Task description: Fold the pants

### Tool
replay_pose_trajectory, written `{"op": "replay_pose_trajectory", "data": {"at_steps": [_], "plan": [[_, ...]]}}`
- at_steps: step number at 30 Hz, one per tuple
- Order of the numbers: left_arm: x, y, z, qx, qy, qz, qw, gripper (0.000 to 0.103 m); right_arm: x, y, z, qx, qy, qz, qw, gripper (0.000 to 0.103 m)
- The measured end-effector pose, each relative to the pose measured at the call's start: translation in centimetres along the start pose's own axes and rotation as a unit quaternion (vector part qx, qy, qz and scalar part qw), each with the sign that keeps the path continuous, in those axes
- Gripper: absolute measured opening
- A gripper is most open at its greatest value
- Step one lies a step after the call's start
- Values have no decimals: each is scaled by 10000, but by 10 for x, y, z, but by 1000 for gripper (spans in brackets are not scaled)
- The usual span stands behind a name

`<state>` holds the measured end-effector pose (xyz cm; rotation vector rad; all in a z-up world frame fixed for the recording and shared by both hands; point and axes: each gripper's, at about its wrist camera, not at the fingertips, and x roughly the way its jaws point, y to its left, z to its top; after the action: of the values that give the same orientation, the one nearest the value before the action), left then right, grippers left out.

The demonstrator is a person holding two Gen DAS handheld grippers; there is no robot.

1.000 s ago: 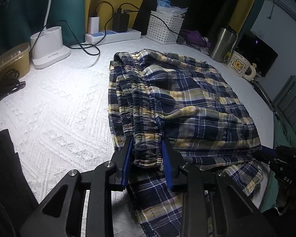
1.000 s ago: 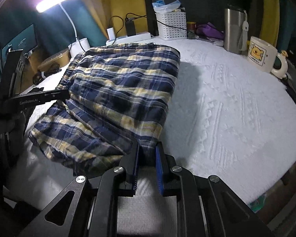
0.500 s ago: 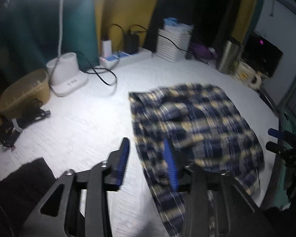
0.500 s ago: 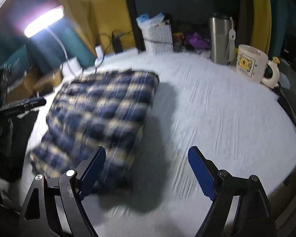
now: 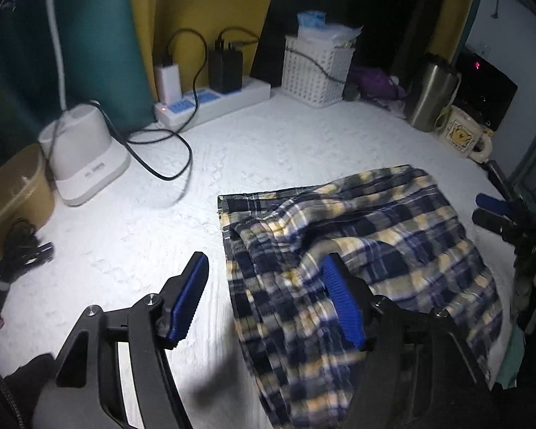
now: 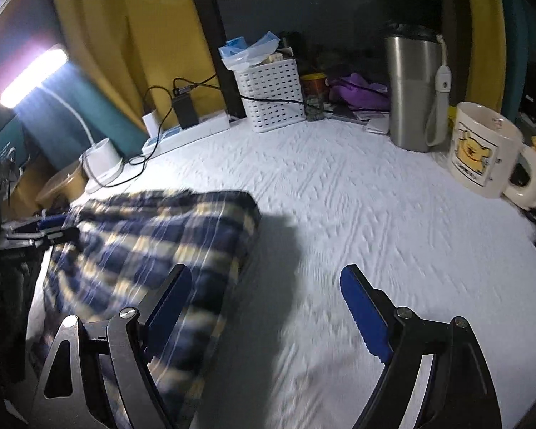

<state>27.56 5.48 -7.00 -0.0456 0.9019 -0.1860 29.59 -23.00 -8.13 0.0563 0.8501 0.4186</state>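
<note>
Left gripper (image 5: 264, 298): jaws just been opening, spread, nothing between, over pants' left edge. Plaid pants (image 5: 357, 250) folded, flat on white cloth (image 5: 268, 150), near front. Right gripper (image 6: 264, 296): jaws wide, empty, at pants' rt edge.

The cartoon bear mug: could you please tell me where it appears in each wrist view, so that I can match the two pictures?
Left wrist view: the cartoon bear mug stands at the far right edge, small, just right of the steel tumbler.
Right wrist view: the mug is large at the right, again just right of the tumbler.
Shared landmark: the white basket at the back.
</note>
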Motion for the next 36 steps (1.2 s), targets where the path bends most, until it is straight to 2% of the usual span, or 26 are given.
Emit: {"op": "replay_pose_trajectory", "data": {"at_steps": [2,5,7,9,10,12,15,16,19,25,27,31,32,33,34,36], "plan": [[11,3,3,-37,164,-43,9999,67,11,-3,6,70,64,112,9999,86],[18,4,5,65,203,-163,9996,67,24,-1,11,31,147,385,9991,86],[23,6,5,130,253,-243,9993,65,34,3,14,-38,231,489,9985,75],[28,8,6,141,307,-376,9987,50,45,6,18,-62,336,654,9973,60],[31,8,6,138,338,-470,9982,47,49,7,19,-49,382,744,9965,58],[36,7,6,160,359,-591,9975,36,62,7,24,32,570,965,9937,42],[41,7,6,149,341,-648,9972,29,71,10,30,-20,582,1092,9923,20],[41,7,7,155,328,-644,9973,29,71,12,32,-59,563,1087,9925,19],[41,10,12,152,269,-622,9976,25,72,15,41,-182,467,968,9940,15],[40,11,23,272,83,-476,9985,24,73,20,59,-460,243,623,9967,14],[49,16,24,148,198,-487,9985,25,82,23,58,-574,330,475,9967,14],[47,23,24,-84,201,-505,9985,35,82,22,55,-534,314,408,9972,14],[44,26,24,-179,184,-448,9987,48,80,20,55,-484,315,435,9974,14],[41,29,24,-264,150,-385,9988,55,79,19,55,-451,314,456,9975,15],[35,31,24,-328,102,-384,9987,55,77,18,55,-418,312,464,9976,16],[27,32,22,-355,61,-401,9985,55,73,17,54,-386,318,403,9979,24]]}}
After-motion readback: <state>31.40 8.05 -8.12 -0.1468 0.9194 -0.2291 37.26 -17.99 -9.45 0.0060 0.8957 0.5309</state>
